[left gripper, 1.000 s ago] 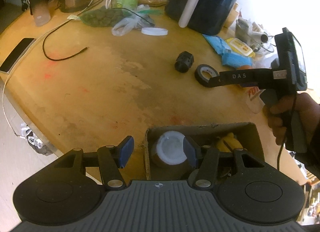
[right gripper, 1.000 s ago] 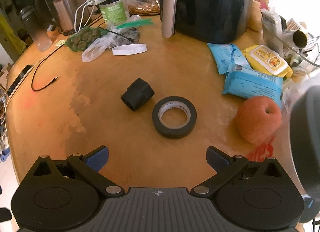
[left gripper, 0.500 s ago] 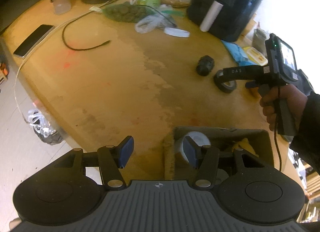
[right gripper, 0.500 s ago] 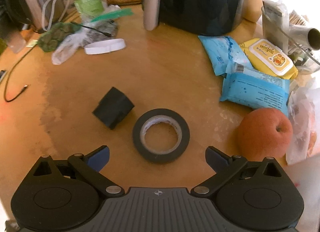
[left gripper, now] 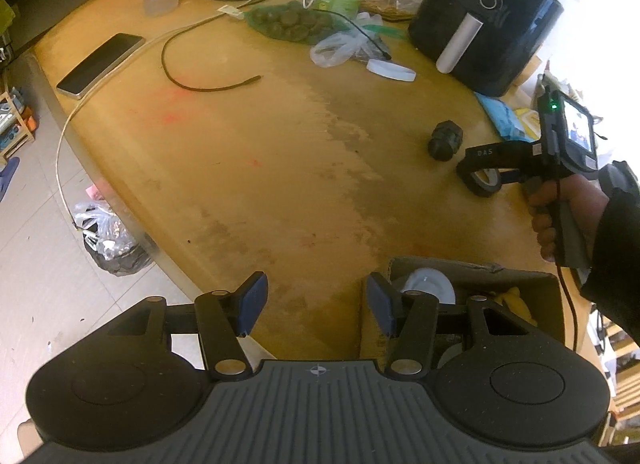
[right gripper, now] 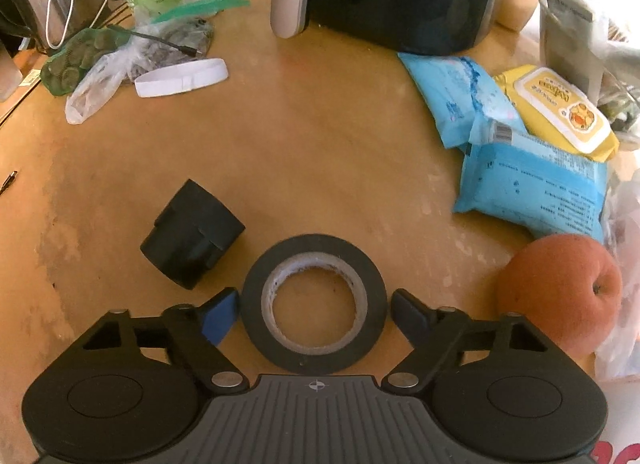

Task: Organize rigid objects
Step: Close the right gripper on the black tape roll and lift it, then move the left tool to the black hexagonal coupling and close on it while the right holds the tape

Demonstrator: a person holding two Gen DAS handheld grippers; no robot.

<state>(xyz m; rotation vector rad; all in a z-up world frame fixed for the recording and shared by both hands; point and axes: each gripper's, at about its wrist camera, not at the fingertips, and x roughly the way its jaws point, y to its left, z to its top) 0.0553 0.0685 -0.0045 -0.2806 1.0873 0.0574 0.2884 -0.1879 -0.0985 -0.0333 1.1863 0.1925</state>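
- Here the right claw (right gripper: 315,312) pointed down at the desk (right gripper: 320,152), its jaws closing with the tape roll (right gripper: 314,300) lying flat between them.
- A slim gap showed between each blue pad (right gripper: 218,316) and the roll's rim, so nothing was pinched.
- A black cap (right gripper: 192,234) lay on its side just left of the roll, apart from it.
- A peach (right gripper: 560,292) sat to the right, near blue wipes packs (right gripper: 532,184).
- The left claw (left gripper: 316,304) hung partly spread and empty over the desk's near edge.
- Its right finger (left gripper: 380,304) stood before a cardboard box (left gripper: 520,284) holding a white lid (left gripper: 430,290) and something yellow (left gripper: 516,300).
- From the left view, a hand (left gripper: 560,212) gripped the right claw's handle over the roll.
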